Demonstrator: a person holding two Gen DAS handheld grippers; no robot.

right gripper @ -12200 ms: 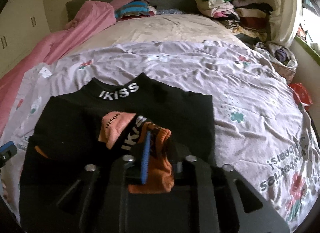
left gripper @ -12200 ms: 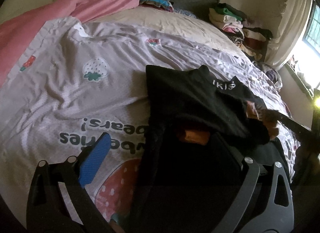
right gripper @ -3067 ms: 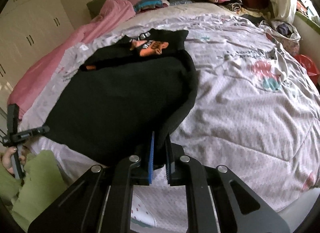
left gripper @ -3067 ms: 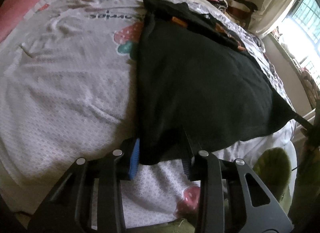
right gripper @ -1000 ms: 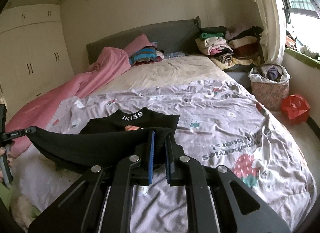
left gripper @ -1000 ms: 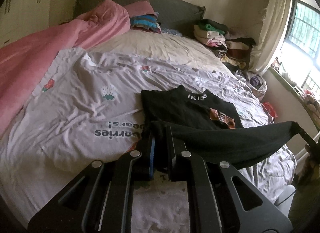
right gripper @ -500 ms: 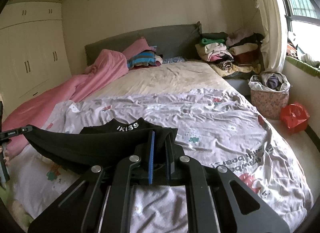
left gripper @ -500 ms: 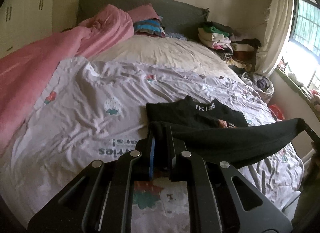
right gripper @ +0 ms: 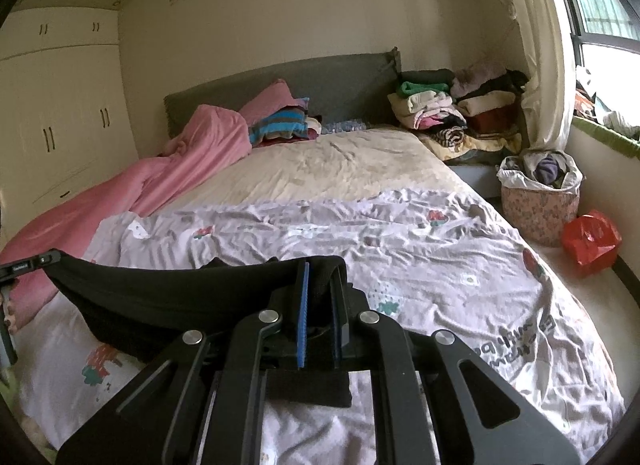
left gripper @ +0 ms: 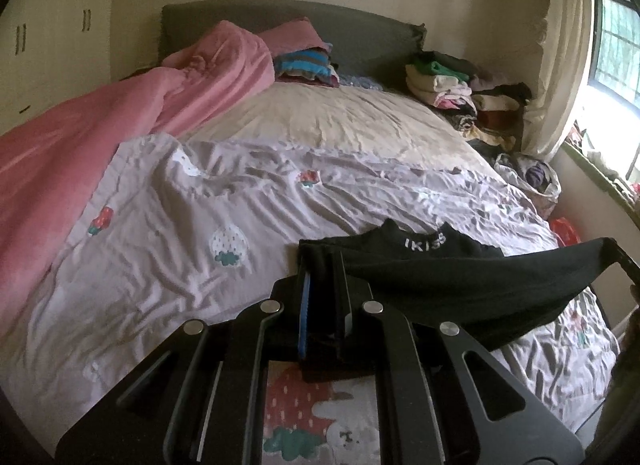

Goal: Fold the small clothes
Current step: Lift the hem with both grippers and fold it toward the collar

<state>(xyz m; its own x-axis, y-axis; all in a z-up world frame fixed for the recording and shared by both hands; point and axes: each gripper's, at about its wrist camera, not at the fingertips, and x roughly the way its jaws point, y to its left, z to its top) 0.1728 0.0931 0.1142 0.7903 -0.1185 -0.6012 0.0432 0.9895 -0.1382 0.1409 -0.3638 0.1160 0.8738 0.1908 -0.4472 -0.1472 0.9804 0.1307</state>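
Left wrist — black garment (left gripper: 460, 285) hem taut, bedspread (left gripper: 160, 265) beyond

Both wrist cameras sit close behind their own jaws above the foot of the bed (left gripper: 320, 121), angled slightly down toward the headboard (right gripper: 280, 81), left view from the left, right from the right, sharing headboard and folded clothes pile (left gripper: 448, 85).

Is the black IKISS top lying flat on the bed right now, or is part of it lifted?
Partly lifted: the black top has its hem stretched in the air between both shut grippers, while the collar end rests on the quilt.
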